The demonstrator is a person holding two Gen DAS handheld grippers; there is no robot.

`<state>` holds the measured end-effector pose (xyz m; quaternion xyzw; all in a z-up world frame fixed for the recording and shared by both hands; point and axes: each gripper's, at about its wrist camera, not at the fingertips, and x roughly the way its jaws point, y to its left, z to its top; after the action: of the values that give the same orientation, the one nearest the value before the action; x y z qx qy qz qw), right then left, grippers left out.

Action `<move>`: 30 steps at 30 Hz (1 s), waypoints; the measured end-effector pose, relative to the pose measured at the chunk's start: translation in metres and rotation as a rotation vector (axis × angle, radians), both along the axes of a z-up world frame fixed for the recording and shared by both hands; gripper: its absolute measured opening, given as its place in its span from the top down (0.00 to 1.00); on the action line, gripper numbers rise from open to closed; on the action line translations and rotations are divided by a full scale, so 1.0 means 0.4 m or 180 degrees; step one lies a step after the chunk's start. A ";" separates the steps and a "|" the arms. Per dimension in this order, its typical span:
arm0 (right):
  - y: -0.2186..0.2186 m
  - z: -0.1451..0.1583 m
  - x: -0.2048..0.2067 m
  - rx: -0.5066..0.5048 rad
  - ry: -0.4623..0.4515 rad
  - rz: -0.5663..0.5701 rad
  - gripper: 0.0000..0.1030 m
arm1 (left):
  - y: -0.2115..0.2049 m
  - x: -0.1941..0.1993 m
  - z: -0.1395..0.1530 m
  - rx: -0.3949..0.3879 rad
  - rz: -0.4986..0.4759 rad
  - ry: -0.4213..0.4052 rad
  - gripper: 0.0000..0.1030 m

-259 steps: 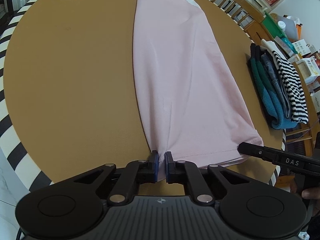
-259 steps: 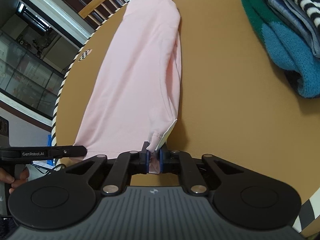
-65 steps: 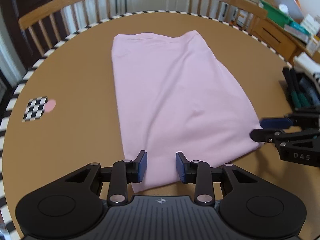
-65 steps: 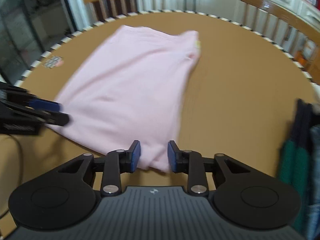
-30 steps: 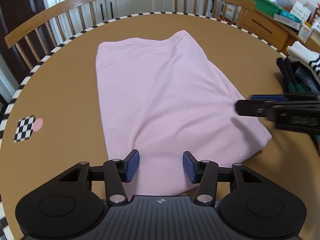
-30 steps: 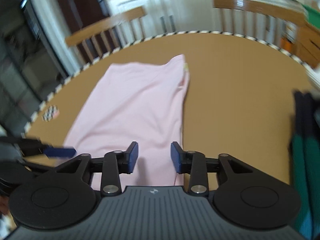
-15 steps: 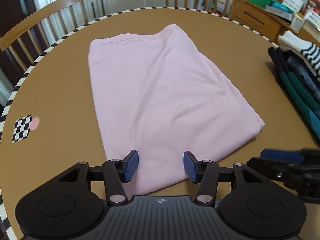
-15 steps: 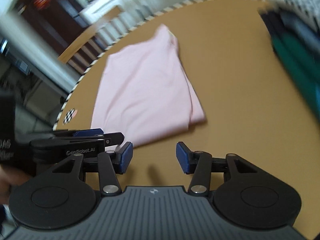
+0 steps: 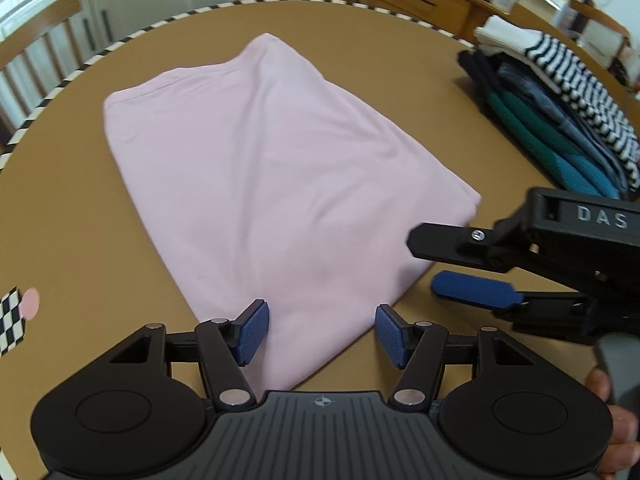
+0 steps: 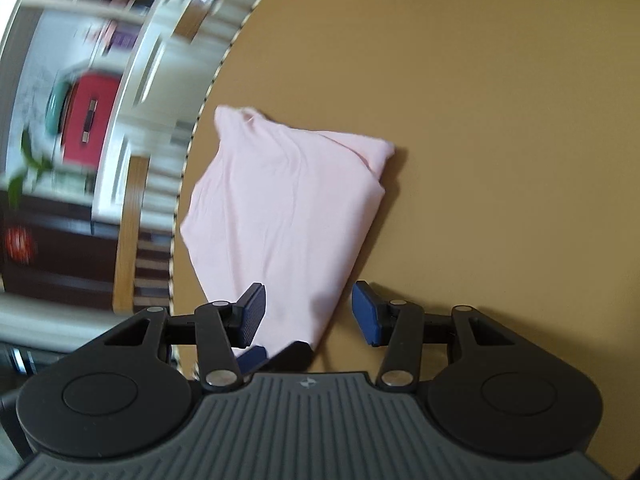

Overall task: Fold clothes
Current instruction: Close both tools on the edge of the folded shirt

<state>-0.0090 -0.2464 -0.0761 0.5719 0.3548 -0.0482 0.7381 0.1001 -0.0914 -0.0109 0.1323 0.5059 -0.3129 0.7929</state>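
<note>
A pink garment, folded in half, lies flat on the round brown table. My left gripper hovers over its near corner. Its jaws are opening, and the cloth lies under the gap with neither pad pressing on it. My right gripper comes in from the right, rolled onto its side, with its fingertips at the garment's near right edge. In the right wrist view the right gripper stands open over the pink garment's nearest corner, touching nothing.
A stack of folded clothes, teal, blue and striped, sits at the table's right side. A chequered marker is stuck near the left edge. Wooden chairs stand behind the striped table rim. A hand holds the right gripper.
The right gripper has rolled onto its side and moved in to the garment's near right edge. The left jaws have spread wider. The garment lies as before.
</note>
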 end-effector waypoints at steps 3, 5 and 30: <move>0.025 -0.011 -0.004 0.0064 -0.0015 -0.0159 0.51 | 0.010 0.010 -0.002 -0.0061 -0.0121 0.0050 0.41; 0.038 -0.011 0.000 0.0014 -0.0026 -0.0238 0.51 | 0.016 0.014 -0.003 -0.0092 -0.0193 0.0067 0.41; 0.109 0.013 0.013 -0.0105 0.0048 -0.1006 0.49 | 0.039 0.482 0.113 0.0094 -0.1651 -0.0404 0.47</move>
<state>-0.0040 -0.2026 -0.0707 0.6080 0.2650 -0.1739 0.7279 0.2929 -0.0759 0.0343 0.2884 0.4089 -0.4892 0.7144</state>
